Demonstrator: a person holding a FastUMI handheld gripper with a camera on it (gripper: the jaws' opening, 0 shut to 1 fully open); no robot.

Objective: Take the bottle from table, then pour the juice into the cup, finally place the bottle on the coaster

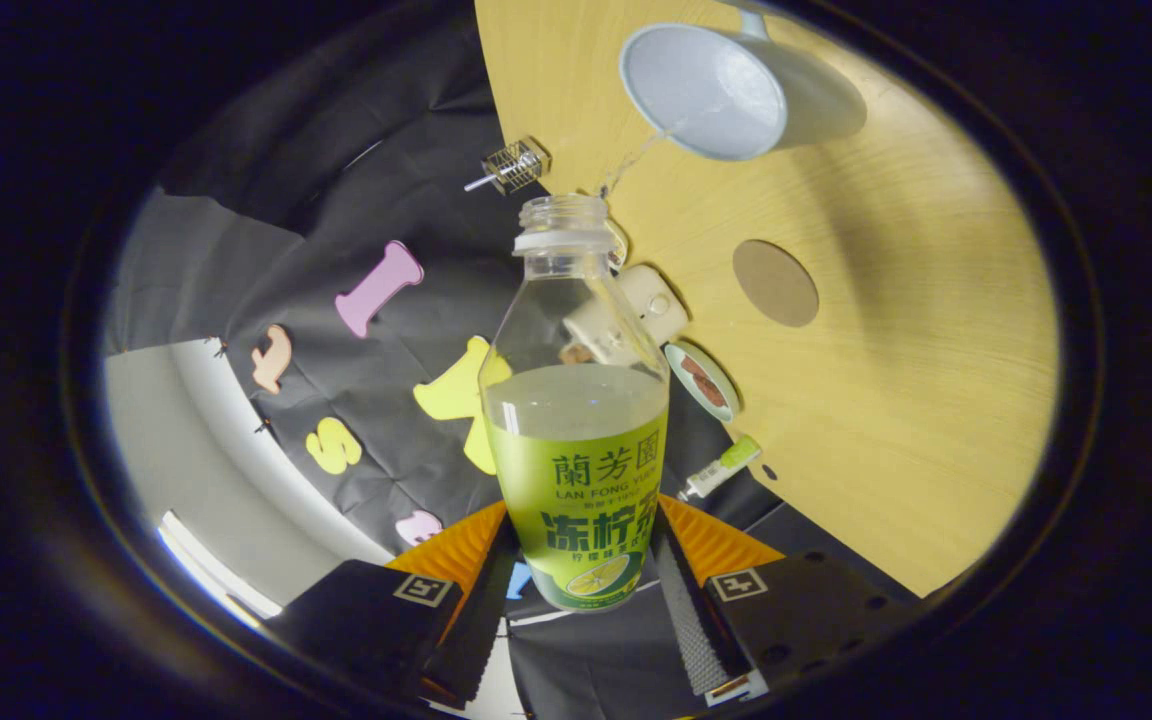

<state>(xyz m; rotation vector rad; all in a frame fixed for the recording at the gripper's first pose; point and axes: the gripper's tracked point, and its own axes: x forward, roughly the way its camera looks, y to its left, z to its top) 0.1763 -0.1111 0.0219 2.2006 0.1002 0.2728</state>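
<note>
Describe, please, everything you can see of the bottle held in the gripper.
The clear plastic bottle with a green label is held between the fingers of the gripper, both pressing on its lower, labelled part. Its cap is off, the threaded neck open. Pale, cloudy juice fills roughly its lower half. It is tilted relative to the round wooden table, its mouth pointing toward the white cup, and a thin stream seems to run from the mouth toward the cup's rim. Nothing but the gripper touches it.

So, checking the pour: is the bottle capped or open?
Open: the bottle, held between the gripper fingers, has a bare neck, and a thin stream reaches the cup.
</note>
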